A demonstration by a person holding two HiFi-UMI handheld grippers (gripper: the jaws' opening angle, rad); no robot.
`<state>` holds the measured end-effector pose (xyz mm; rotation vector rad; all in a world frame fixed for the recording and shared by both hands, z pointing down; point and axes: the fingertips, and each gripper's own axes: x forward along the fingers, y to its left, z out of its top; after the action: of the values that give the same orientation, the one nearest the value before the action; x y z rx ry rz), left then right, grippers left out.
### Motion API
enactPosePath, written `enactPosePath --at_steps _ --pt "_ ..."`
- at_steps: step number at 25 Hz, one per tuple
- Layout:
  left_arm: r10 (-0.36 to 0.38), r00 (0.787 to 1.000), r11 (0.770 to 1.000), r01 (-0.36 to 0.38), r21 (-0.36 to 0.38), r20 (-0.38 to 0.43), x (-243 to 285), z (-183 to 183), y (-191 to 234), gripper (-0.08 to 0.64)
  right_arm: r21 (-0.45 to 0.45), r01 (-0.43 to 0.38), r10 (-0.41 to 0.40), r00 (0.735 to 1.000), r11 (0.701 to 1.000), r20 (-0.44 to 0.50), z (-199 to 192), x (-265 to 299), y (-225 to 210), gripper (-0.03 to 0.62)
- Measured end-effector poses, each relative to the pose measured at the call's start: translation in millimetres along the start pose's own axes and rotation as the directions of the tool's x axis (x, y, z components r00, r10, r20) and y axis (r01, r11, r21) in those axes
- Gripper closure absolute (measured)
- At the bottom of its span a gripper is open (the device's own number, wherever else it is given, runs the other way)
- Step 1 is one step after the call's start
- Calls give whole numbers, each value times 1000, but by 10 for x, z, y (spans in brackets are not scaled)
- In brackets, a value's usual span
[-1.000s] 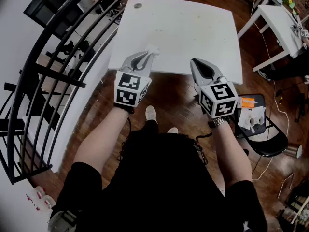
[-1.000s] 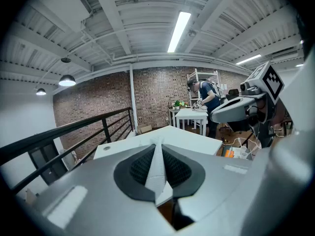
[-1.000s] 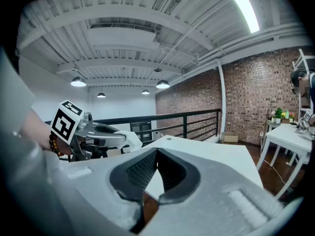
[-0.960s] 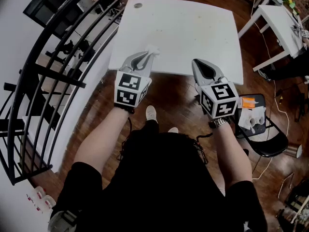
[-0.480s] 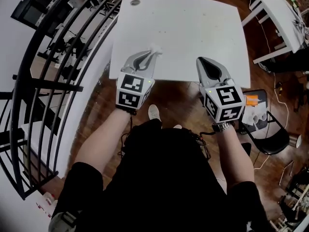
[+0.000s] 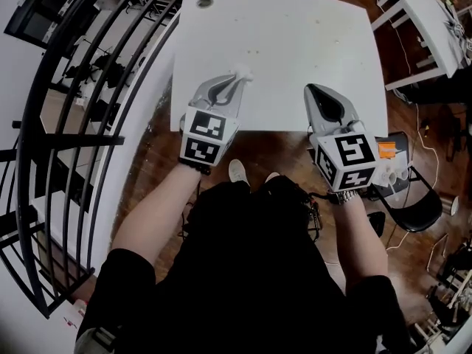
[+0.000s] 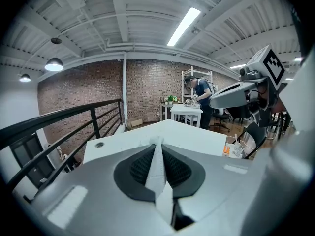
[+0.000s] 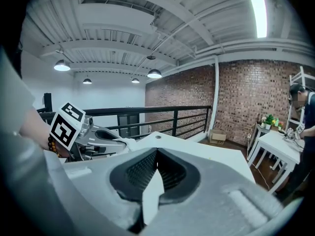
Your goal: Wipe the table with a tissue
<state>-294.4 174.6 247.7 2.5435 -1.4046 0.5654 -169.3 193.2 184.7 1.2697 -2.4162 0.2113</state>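
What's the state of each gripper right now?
Left gripper: shut on the tissue.
Right gripper: shut, nothing between its jaws.

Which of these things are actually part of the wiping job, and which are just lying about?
Job: tissue, pinched in the left claw; white table; right claw, shut and empty.
Lying about: black chair; side table; round disc at the table's far corner; railing.
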Motion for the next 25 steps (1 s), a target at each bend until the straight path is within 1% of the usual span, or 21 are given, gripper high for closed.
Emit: enactPosePath --at_steps 6,13,18,25 --pt "-20 999 1000 21 15 -27 193 -21 -1 534 -8 6 -6 1000 1000 2 11 67 -97 600" --pt "-29 998 1000 29 4 -64 507 -104 50 534 4 -12 12 1000 1000 -19 -94 223 -224 600" --pt "-22 994 1000 20 -15 -109 791 -199 119 534 2 -39 39 999 999 -31 -147 374 -379 600" --pt "-17 981 999 7 -51 -192 1101 -441 207 534 1 -95 95 994 995 -53 -205 679 -517 600"
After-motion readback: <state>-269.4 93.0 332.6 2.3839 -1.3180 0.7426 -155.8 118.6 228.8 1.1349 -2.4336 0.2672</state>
